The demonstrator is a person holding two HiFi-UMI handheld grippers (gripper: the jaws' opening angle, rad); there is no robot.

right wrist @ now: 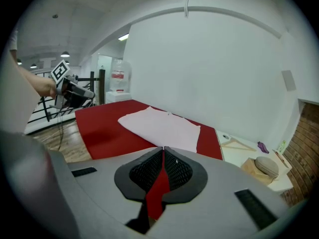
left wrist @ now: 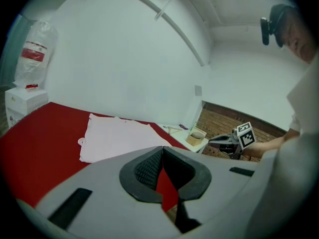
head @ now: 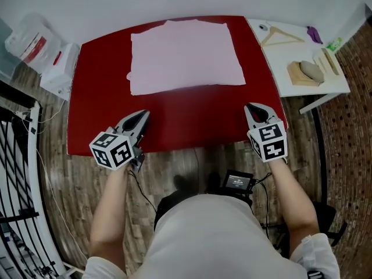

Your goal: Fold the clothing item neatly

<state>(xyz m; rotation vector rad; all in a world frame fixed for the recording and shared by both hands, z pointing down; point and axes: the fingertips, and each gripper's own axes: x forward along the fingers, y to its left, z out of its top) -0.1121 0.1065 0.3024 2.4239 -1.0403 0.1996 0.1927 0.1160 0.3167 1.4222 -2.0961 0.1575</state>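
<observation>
- Both the left tongs (head: 144, 115) and the right tongs (head: 250, 106) have grey shells and black ribbed pads (right wrist: 147, 171).
- Each carries a white cube (head: 268, 142) with black square markers.
- A thin dark cable (head: 138, 182) trails from the left one.
- The person wears a white short-sleeved shirt (head: 200, 237).

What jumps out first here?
A pale pink garment lies flat on the far half of a red table. The left gripper and right gripper hover shut and empty over its near edge. A wooden hanger lies on the white side table at right.
</observation>
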